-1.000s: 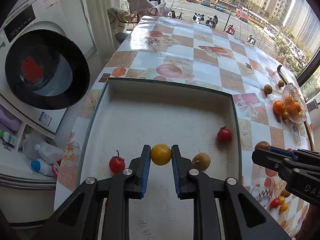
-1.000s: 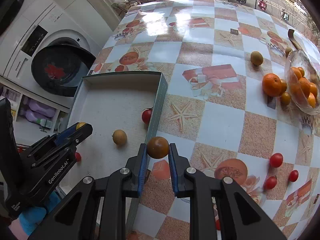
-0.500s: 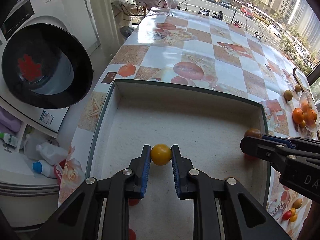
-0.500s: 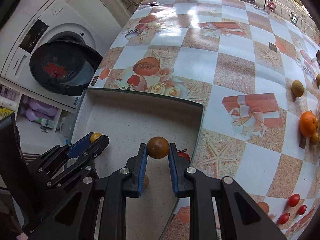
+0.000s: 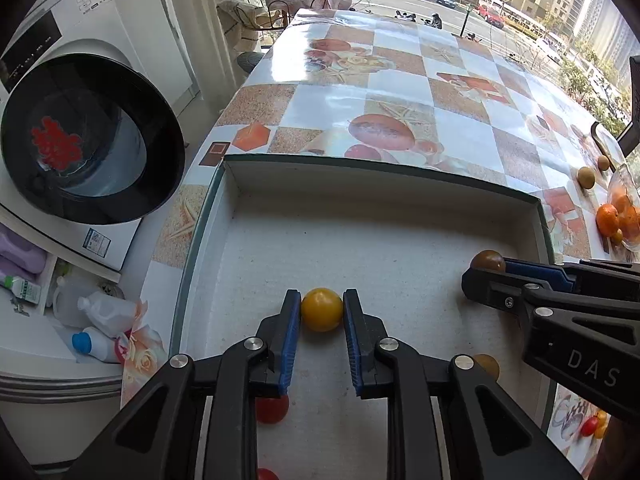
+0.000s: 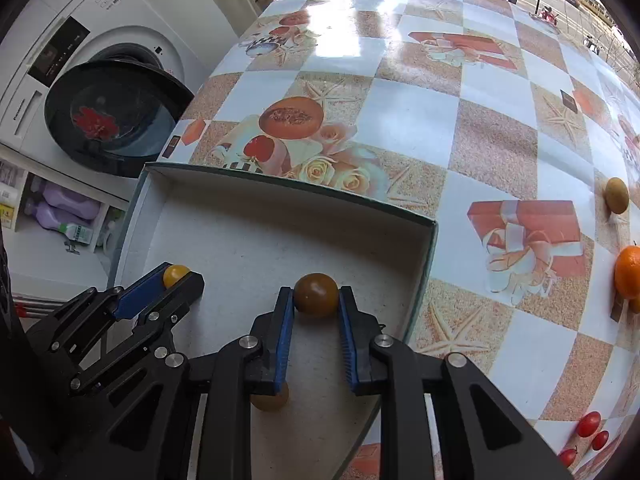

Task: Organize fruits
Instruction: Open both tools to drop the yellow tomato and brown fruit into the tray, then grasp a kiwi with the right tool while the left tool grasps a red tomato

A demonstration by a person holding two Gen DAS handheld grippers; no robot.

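My left gripper (image 5: 322, 309) is shut on a yellow tomato (image 5: 322, 312), low over the floor of the white box (image 5: 380, 166) with the green rim. To its right, my right gripper (image 5: 480, 270) is shut on a brown tomato (image 5: 487, 260) near the box's right wall. In the right wrist view the brown tomato (image 6: 316, 294) sits between the blue pads of the right gripper (image 6: 316, 300), just above the box (image 6: 288, 196) floor. The left gripper (image 6: 180, 278) with the yellow tomato (image 6: 175, 274) shows at the left. Both grippers point steeply down.
A red tomato (image 5: 273, 409) and a brown fruit (image 5: 487, 366) lie in the box under my fingers. On the patterned tablecloth to the right are a kiwi (image 6: 616, 196), an orange (image 6: 628, 272) and cherry tomatoes (image 6: 588, 424). A washing machine (image 5: 88, 140) stands left of the table.
Both grippers moved forward and down into the box, each keeping its tomato. The right gripper crossed from over the box's right rim to inside it.
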